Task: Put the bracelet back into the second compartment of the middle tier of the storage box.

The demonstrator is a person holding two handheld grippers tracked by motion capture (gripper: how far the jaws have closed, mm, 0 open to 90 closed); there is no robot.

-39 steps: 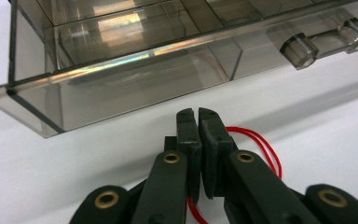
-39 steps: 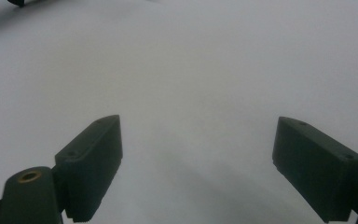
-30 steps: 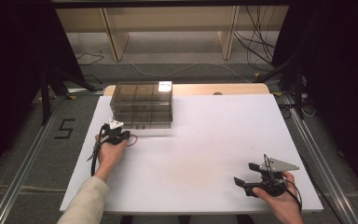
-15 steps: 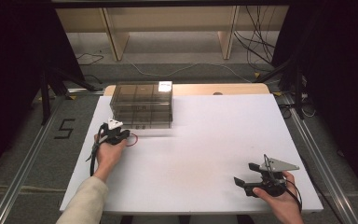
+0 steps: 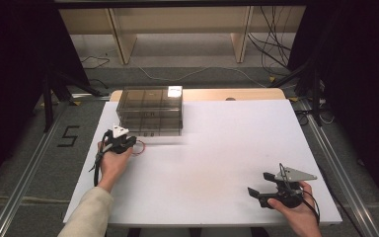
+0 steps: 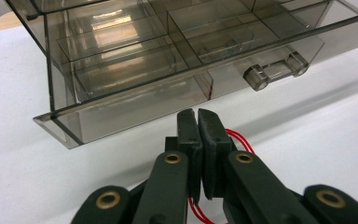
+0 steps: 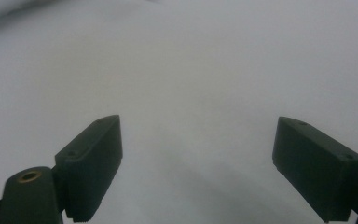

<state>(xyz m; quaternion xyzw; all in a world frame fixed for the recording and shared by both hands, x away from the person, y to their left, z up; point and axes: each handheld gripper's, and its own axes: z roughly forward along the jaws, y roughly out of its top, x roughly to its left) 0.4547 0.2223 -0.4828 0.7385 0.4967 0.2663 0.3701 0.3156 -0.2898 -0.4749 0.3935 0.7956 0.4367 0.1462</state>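
Observation:
A smoky clear plastic drawer box (image 5: 150, 111) stands at the back left of the white table (image 5: 227, 148). In the left gripper view, the box (image 6: 168, 51) shows compartments, a clear handle (image 6: 275, 72), and a low drawer front (image 6: 121, 112) jutting towards me. My left gripper (image 5: 123, 140) sits just in front of the box's left corner. Its jaws (image 6: 198, 122) are pressed together, with a thin red wire (image 6: 237, 137) running out between and beside them. My right gripper (image 5: 259, 185) rests near the front right edge, open (image 7: 198, 163) over bare table.
Wooden shelf legs (image 5: 121, 39) and loose cables (image 5: 276, 54) lie on the floor beyond the table. Metal rails (image 5: 24, 187) run along both sides. A "5" (image 5: 69, 136) is marked on the floor at the left.

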